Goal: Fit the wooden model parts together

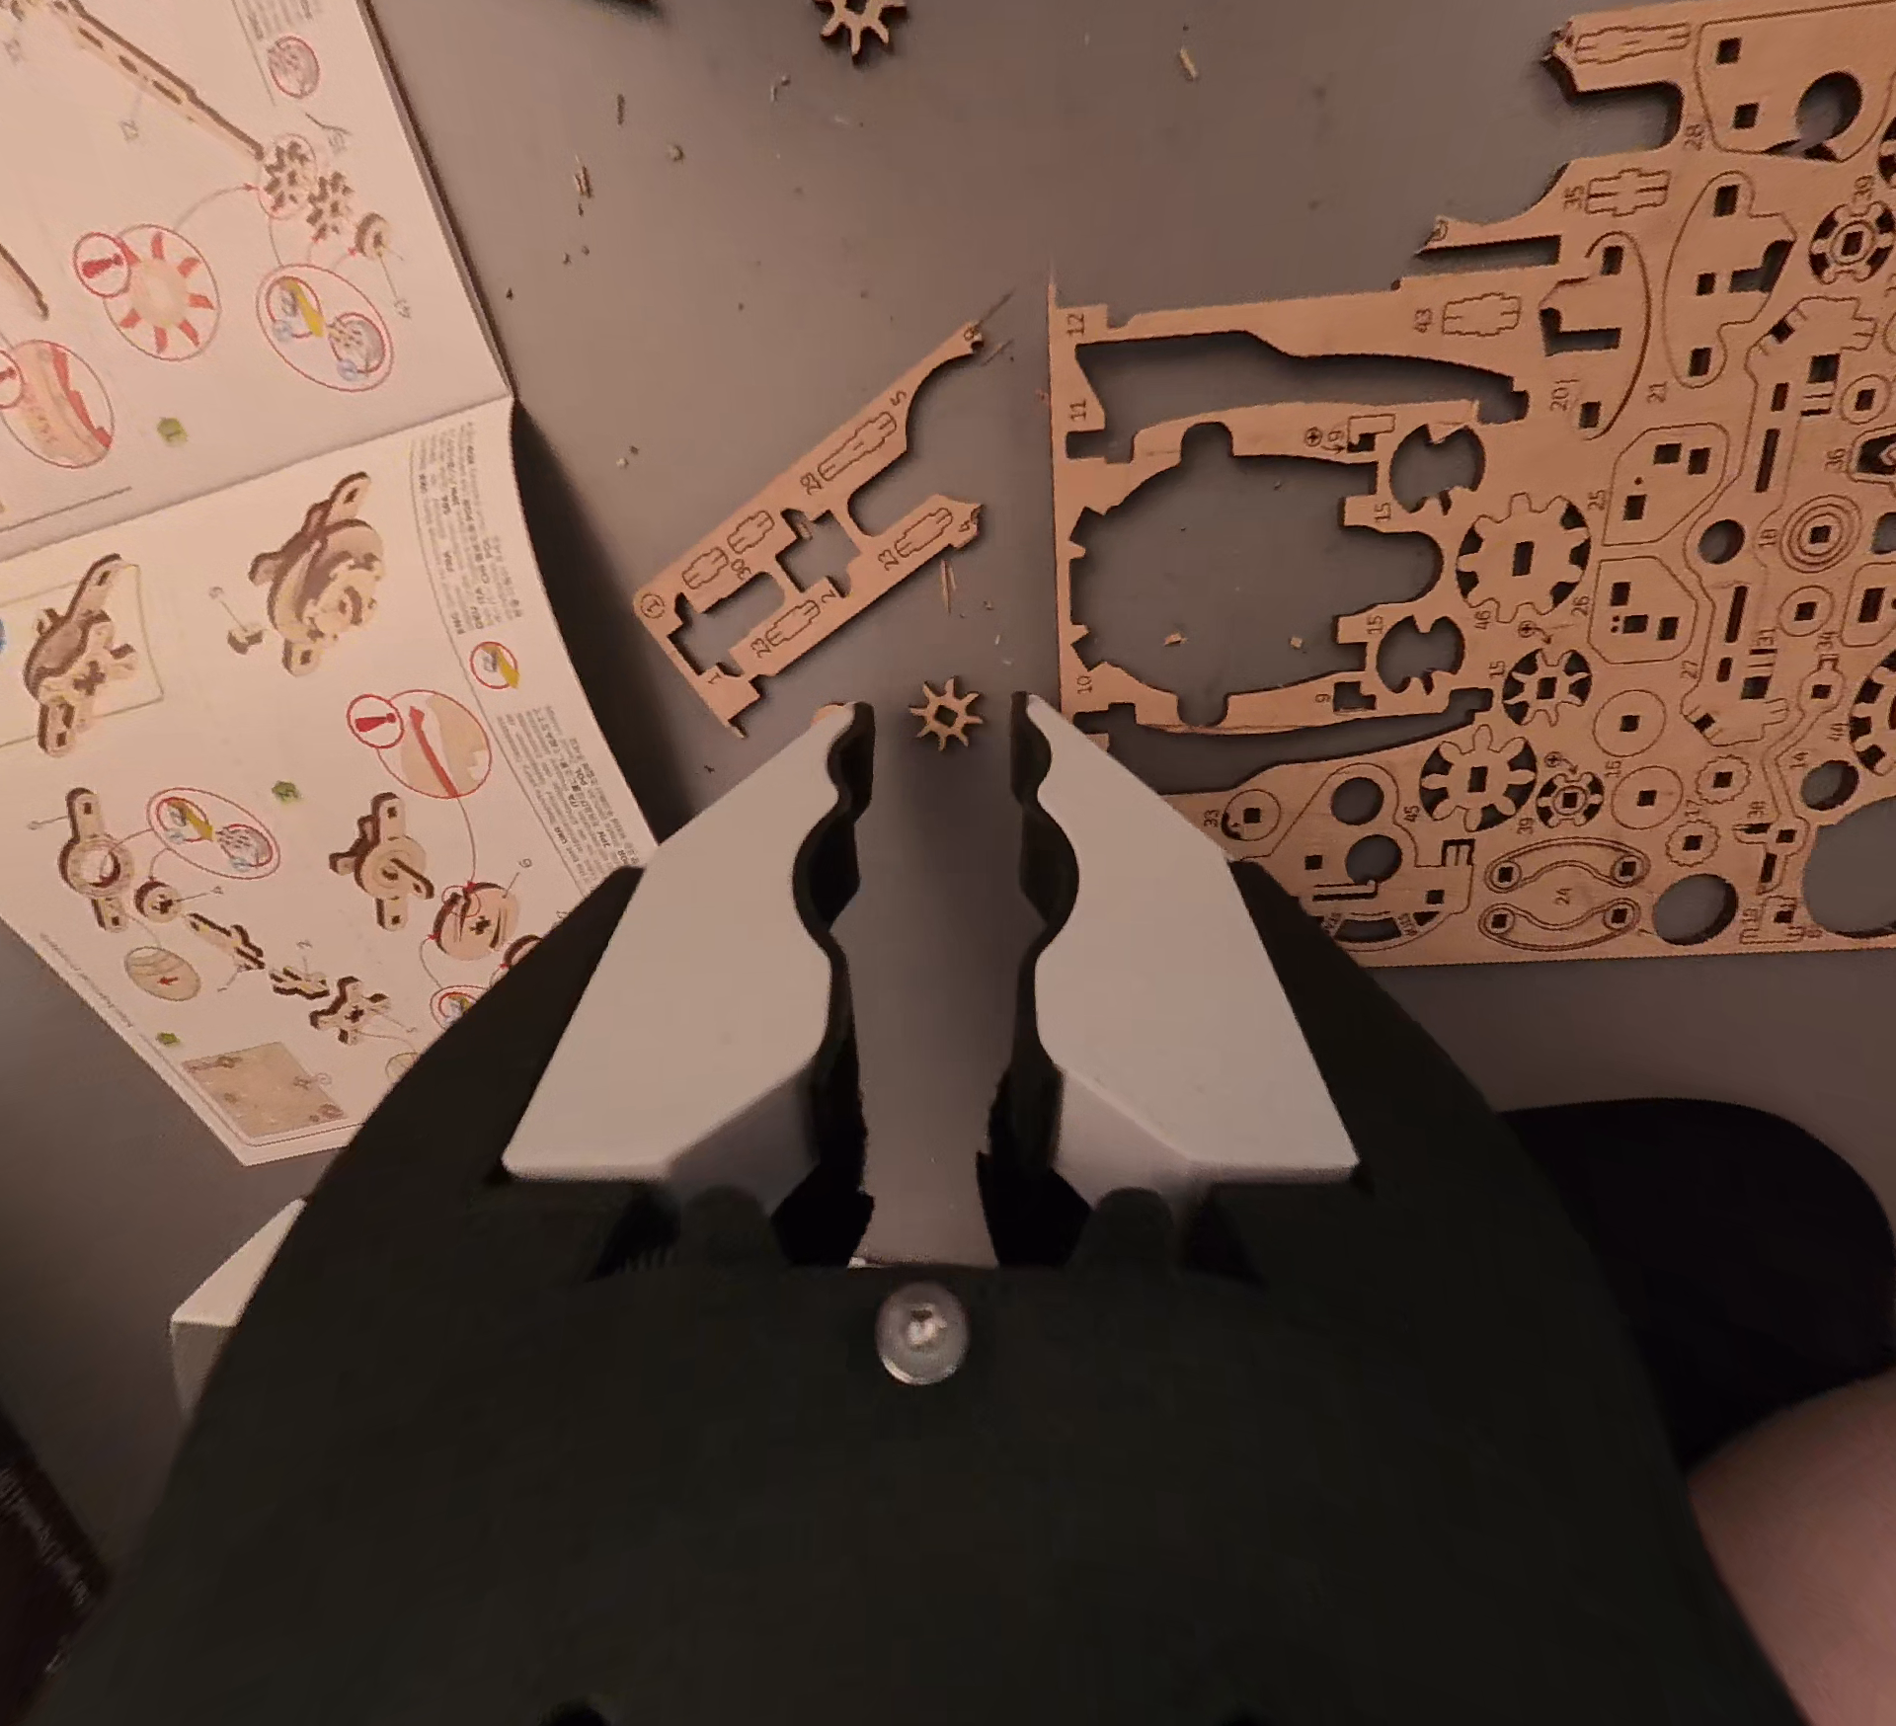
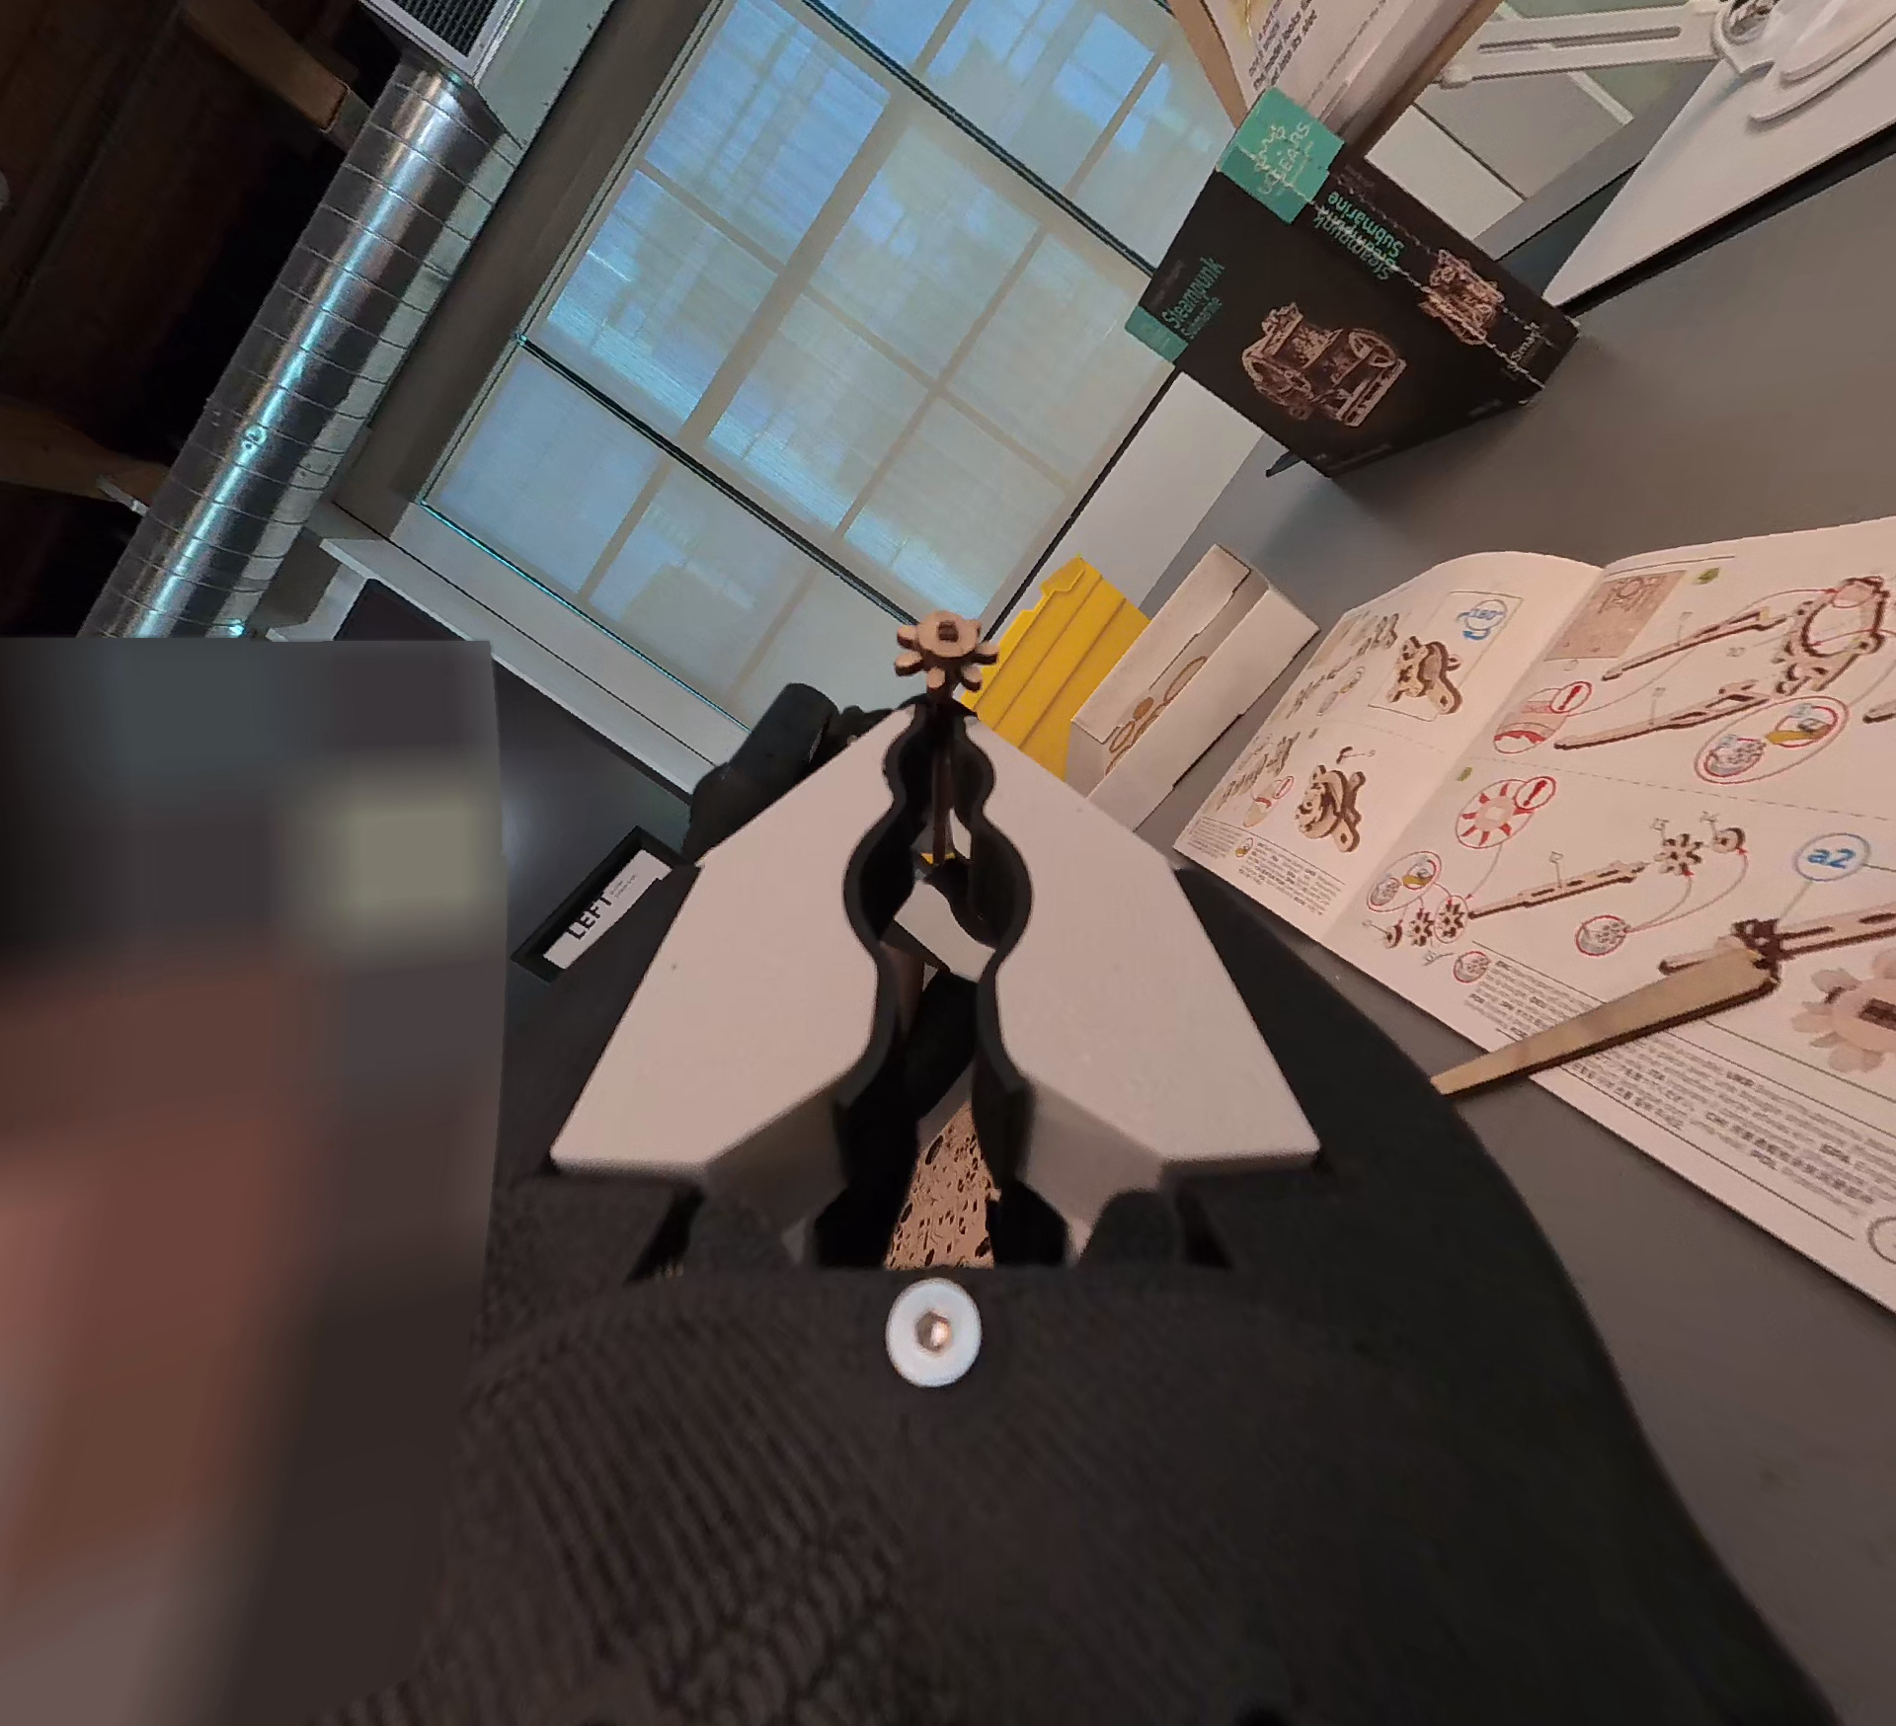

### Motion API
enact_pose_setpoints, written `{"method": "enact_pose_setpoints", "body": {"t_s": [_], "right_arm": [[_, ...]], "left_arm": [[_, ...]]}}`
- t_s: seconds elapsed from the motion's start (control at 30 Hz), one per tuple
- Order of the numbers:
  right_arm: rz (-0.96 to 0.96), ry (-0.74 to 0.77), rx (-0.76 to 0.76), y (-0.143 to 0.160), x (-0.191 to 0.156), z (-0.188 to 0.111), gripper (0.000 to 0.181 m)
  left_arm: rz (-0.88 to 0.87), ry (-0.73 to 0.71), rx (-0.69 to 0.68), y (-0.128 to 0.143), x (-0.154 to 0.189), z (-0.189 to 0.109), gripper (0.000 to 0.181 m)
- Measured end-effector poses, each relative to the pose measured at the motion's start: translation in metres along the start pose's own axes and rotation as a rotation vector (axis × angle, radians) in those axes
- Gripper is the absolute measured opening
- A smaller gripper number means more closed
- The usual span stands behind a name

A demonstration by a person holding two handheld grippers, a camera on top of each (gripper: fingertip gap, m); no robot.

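Note:
In the left wrist view, my left gripper is open just above the grey table, with a small wooden gear lying between its fingertips, untouched as far as I can see. A second, larger gear lies farther off. In the right wrist view, my right gripper is shut on a thin wooden axle with a small gear on its top end, held up in the air and tilted toward the window.
A large punched plywood sheet lies to the right, and a smaller plywood offcut just ahead. An open instruction booklet lies at left; it also shows in the right wrist view with a wooden strip on it. A dark product box stands behind. Some 20 centimeters of space lies between my two pairs of fingers.

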State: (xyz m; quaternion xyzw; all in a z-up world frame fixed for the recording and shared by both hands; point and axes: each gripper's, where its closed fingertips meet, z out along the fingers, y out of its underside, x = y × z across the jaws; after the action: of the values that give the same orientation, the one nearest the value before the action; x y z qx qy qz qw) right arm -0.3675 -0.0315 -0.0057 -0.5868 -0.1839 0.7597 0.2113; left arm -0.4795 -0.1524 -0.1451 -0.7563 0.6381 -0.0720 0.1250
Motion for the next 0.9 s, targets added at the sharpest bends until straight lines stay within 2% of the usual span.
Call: {"method": "enact_pose_setpoints", "body": {"t_s": [0.17,0.3,0.47,0.63,0.9], "right_arm": [[0.0,-0.002,-0.002,0.0,0.0,0.0,0.0],[0.001,-0.004,-0.004,0.001,-0.001,0.0,0.0],[0.0,-0.005,-0.01,0.002,-0.001,0.001,0.0],[0.001,0.006,-0.002,0.0,0.001,0.0,0.0],[0.02,0.023,0.05,-0.012,0.006,-0.011,0.0]], "left_arm": [[0.038,-0.016,-0.043,0.006,0.0,0.005,0.021],[0.04,-0.003,-0.038,0.006,0.001,0.006,0.012],[0.045,-0.017,-0.026,0.003,-0.001,0.004,0.012],[0.03,-0.138,0.138,-0.03,-0.018,-0.016,0.012],[-0.08,-0.461,0.448,-0.096,-0.06,-0.051,0.012]]}}
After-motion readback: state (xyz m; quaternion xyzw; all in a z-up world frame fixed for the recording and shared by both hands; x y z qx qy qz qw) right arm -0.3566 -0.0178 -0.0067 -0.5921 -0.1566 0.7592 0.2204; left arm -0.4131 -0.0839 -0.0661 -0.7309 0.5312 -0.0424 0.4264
